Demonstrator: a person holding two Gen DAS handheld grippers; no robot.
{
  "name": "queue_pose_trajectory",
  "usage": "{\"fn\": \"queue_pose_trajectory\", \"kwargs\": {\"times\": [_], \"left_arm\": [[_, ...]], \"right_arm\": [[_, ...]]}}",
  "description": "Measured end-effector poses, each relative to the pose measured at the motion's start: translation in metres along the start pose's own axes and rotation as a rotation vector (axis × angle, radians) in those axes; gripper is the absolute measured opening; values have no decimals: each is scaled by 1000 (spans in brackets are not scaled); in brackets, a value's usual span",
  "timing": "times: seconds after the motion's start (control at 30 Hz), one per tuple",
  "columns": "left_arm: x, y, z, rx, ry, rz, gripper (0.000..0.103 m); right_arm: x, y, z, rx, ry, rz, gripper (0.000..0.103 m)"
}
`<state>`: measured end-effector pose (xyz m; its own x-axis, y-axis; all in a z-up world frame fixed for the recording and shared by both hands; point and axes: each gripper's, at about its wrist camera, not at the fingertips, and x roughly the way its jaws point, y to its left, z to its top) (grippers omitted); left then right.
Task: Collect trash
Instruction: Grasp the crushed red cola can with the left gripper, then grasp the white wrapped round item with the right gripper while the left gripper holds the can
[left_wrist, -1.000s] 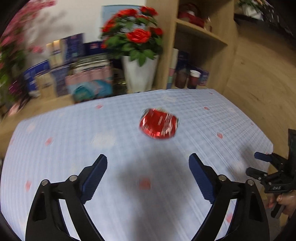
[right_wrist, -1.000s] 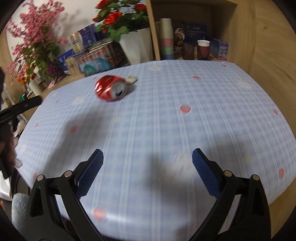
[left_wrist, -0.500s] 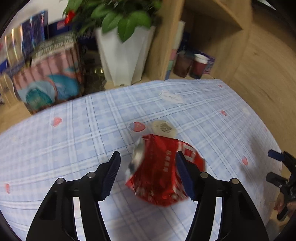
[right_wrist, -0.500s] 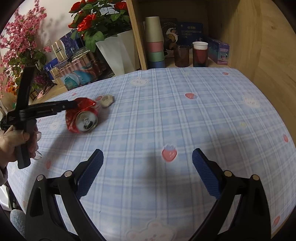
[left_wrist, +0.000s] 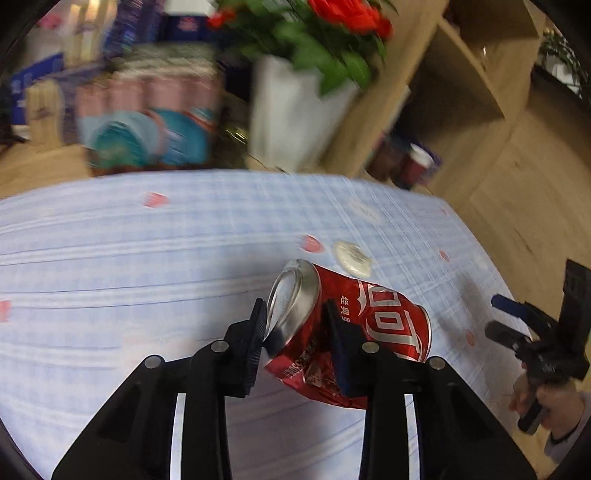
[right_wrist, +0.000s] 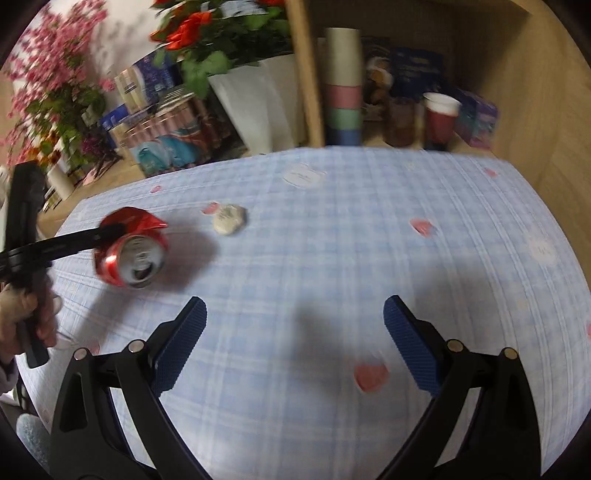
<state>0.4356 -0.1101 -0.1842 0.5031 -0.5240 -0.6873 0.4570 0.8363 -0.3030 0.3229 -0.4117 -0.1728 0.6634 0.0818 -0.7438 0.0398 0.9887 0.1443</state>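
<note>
My left tongs (left_wrist: 295, 332) had just been closing, and now they pinched the crushed red can (left_wrist: 369, 325) at its rim end, one pad outside the rim, the other pressed into the dented side. That put the first piece of trash in my hold, seemingly lifted just off the checked surface (left_wrist: 147, 258). My right tongs (right_wrist: 295, 332) gaped wide and empty. I counted one can and one crumpled white scrap (right_wrist: 229, 218), lying just beyond the can.

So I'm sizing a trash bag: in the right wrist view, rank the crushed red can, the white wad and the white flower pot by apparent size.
1. white flower pot
2. crushed red can
3. white wad
The pot stands farther back, so it is likely bigger still.
</note>
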Motion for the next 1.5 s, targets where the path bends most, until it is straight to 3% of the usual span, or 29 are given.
{"fn": "queue_pose_trajectory", "kwargs": {"times": [0.27,0.33,0.37,0.43,0.67,0.77,0.9,1.0,1.5], "left_arm": [[-84,46,-8,-26,-123,151,30],[-100,57,-13,-33,-139,177,30],[-105,61,-15,-40,-144,183,30],[-118,72,-21,-69,-155,187,30],[-153,94,-45,-117,-171,200,30],[-161,96,-50,-138,-176,193,29],[-169,90,-57,-139,-181,178,28],[-172,82,-61,-134,-173,159,28],[-233,-1,-86,-63,-218,96,27]], "right_arm": [[71,67,48,-256,50,-33,92],[93,79,56,-297,74,-51,78],[105,84,60,-309,94,-50,76],[126,91,67,-310,139,-59,70],[151,100,78,-258,185,-95,62],[150,93,78,-177,214,-52,40],[140,92,68,-144,237,-52,39],[119,93,59,-134,202,-45,39],[-40,130,-20,-163,64,148,39]]}}
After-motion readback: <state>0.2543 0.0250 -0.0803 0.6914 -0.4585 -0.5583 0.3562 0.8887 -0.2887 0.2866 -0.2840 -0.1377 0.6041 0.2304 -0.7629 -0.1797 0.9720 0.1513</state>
